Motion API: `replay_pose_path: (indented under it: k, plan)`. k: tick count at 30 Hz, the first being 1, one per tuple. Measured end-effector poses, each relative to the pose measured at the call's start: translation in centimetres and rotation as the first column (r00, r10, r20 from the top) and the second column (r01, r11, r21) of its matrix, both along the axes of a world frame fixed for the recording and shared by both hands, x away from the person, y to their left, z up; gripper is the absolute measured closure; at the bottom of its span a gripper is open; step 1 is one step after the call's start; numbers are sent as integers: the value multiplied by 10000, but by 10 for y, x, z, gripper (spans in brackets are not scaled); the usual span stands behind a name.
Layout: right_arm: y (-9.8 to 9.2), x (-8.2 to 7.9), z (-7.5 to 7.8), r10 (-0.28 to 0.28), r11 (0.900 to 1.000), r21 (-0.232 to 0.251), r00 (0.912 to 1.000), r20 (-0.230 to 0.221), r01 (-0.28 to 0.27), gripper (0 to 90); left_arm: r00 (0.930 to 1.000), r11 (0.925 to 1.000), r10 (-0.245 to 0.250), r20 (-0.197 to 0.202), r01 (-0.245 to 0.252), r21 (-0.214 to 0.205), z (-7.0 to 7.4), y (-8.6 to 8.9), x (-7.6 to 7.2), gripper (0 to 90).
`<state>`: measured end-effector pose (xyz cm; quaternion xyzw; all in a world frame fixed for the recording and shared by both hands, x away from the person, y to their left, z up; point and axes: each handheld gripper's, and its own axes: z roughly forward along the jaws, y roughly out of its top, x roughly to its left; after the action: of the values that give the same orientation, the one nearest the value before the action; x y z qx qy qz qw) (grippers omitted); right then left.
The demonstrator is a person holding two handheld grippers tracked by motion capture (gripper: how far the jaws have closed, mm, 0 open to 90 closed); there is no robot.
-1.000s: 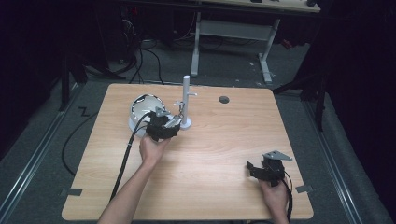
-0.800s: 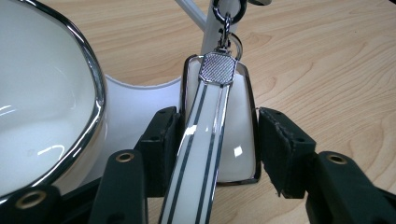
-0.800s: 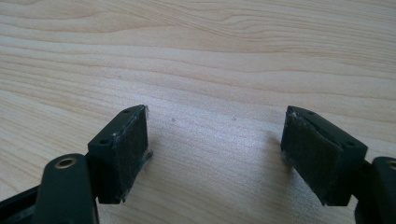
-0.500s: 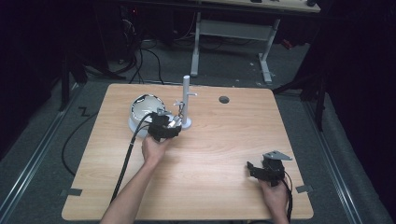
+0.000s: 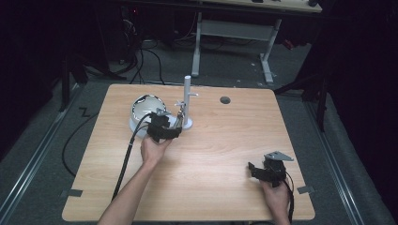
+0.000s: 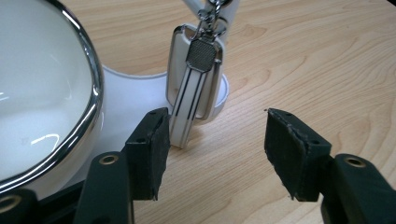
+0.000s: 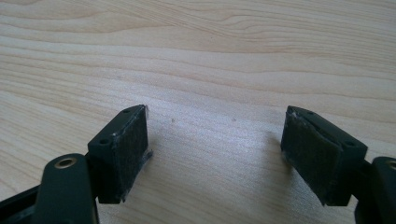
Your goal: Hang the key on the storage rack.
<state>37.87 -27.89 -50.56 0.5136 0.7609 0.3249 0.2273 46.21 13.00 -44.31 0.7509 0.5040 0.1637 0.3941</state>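
Note:
A white key fob [image 6: 194, 88] with black stripes and a grey mesh patch hangs by a metal clasp from the hook of a white post stand [image 5: 187, 101]. Its lower end reaches down to the stand's round base [image 6: 140, 93]. My left gripper [image 6: 217, 154] points at the fob, and its jaws have just been opening. They stand apart now, with the fob's tip just beyond the left pad [image 6: 156, 144] and nothing pressed between them. In the high view the left gripper [image 5: 171, 129] sits at the foot of the stand. My right gripper [image 5: 253, 169] rests open near the table's front right, over bare wood [image 7: 215, 140].
A white bowl with a chrome rim [image 5: 145, 107] stands just left of the stand, close beside my left jaw [image 6: 46, 93]. A dark round hole [image 5: 225, 100] sits in the tabletop near the far edge. The left gripper's cable [image 5: 124, 159] trails off the front left.
Both hands have stayed where they were. The left gripper's jaws look a little wider apart at the stand than before.

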Motion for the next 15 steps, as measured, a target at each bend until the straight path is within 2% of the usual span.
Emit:
replay_pose_path:
  k: [3,15]
  plan:
    - [0,0,0,-2,10000,-1,10000,0,2,230,9999,10000,-56,96,57,-79,4,0,-3,397]
    - [0,0,0,1,10000,1,10000,2,-1,230,9978,9998,-188,637,183,87,17,7,-21,390]
